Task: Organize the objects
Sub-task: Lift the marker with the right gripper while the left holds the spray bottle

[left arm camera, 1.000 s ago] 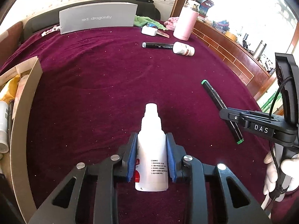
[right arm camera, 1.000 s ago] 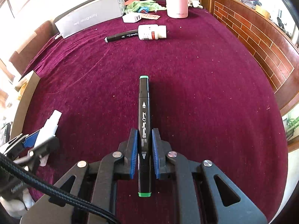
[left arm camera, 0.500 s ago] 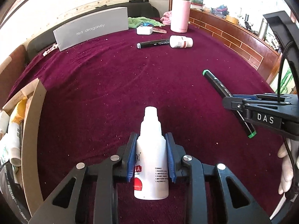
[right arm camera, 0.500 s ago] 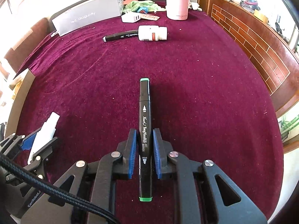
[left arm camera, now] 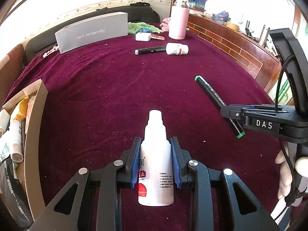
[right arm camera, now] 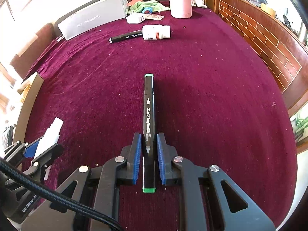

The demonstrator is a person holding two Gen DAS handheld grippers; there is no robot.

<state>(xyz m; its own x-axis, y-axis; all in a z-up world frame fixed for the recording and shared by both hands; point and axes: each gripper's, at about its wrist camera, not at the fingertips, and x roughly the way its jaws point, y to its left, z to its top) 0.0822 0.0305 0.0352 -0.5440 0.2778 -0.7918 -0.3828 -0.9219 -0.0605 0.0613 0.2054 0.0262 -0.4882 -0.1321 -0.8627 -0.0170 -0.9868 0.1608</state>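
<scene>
My left gripper [left arm camera: 155, 150] is shut on a white plastic bottle [left arm camera: 156, 165] with a red label, held above the maroon cloth [left arm camera: 107, 88]. My right gripper [right arm camera: 148, 146] is shut on a black marker with green ends [right arm camera: 148, 115], pointing forward. The right gripper with the marker [left arm camera: 213, 96] also shows at the right of the left wrist view. The left gripper with the bottle [right arm camera: 49, 136] shows at the lower left of the right wrist view.
A cardboard box [left arm camera: 32, 127] with tubes and packets stands at the left edge. At the back lie a second black marker [left arm camera: 150, 50], a white pill bottle [left arm camera: 177, 49], a white charger [left arm camera: 142, 37], a pink flask [left arm camera: 179, 26] and a grey box [left arm camera: 92, 31].
Both grippers have lifted with their loads. The far objects now sit lower in both views. The right gripper's marker appears higher and closer in the left wrist view.
</scene>
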